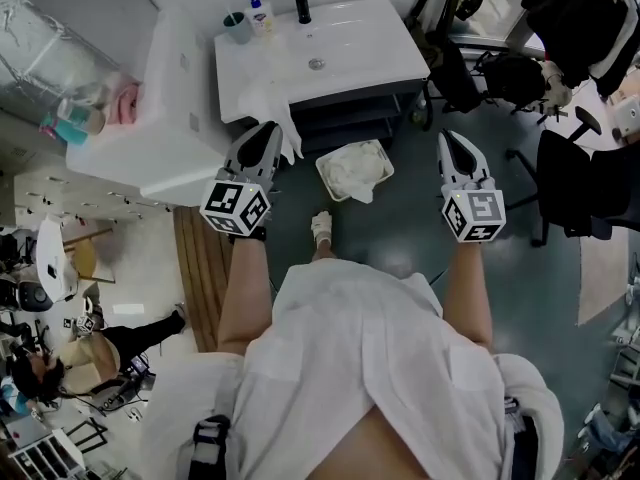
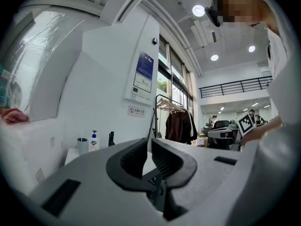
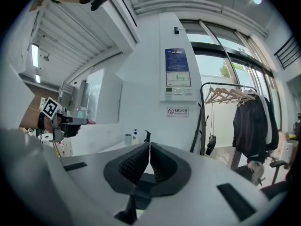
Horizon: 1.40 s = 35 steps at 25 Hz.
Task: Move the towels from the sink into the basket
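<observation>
Fetching step: left tongs (image 1: 270, 130) and right tongs (image 1: 456, 140) both closed, empty. A towel (image 1: 270, 103) drapes the sink (image 1: 385, 53) edge, eleven o'clock from the basket (image 1: 326, 164); the left tongs likely must open, then pinch it.

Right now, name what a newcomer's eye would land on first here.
The left gripper and right gripper stand out first, held out side by side, fingers shut and empty. Past them, a white towel hangs over the front edge of the white sink, and a basket on the floor below holds more towels.
</observation>
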Available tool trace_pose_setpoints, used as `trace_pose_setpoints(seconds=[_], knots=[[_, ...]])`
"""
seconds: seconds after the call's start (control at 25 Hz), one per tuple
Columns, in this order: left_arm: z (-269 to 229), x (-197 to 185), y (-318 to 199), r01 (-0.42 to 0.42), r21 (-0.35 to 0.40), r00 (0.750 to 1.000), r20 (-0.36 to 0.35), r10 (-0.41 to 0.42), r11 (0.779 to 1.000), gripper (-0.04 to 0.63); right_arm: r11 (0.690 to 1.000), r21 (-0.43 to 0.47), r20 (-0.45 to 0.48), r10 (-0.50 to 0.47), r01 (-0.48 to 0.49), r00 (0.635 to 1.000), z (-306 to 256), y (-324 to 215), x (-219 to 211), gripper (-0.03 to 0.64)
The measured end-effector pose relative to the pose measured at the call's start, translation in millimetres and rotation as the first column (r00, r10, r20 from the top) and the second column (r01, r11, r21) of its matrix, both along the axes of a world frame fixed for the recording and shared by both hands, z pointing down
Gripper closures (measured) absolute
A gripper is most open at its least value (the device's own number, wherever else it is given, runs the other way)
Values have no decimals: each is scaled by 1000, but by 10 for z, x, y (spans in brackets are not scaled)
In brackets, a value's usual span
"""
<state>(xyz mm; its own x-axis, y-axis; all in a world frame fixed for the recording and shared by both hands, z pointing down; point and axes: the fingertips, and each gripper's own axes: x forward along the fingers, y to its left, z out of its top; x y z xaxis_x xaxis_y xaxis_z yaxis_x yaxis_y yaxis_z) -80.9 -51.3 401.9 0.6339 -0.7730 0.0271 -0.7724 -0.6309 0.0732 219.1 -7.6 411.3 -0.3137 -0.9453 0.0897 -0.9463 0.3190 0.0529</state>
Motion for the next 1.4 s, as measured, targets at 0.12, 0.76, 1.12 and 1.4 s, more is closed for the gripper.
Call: trace_pose_setpoints(seconds=[0.12,0.76,1.12,1.4], knots=[[-1,-67,-291,15,0,1000,-9,-15,1000,571,1000,-2,-6,-4,4,1000,-16,-271,-31,588],[194,-623,-1747,47,-73,999,9,-47,996,526,999,-34,-27,-42,41,999,-21,-1802,-562,588],[687,-863,-2233,25,-199,998,68,-12,980,402,996,-67,-24,-63,61,998,174,-2319,-1001,586],[1233,-907,-2409,18,-329,994,105,18,944,317,991,-105,-27,-86,83,996,365,-2540,-1292,586]])
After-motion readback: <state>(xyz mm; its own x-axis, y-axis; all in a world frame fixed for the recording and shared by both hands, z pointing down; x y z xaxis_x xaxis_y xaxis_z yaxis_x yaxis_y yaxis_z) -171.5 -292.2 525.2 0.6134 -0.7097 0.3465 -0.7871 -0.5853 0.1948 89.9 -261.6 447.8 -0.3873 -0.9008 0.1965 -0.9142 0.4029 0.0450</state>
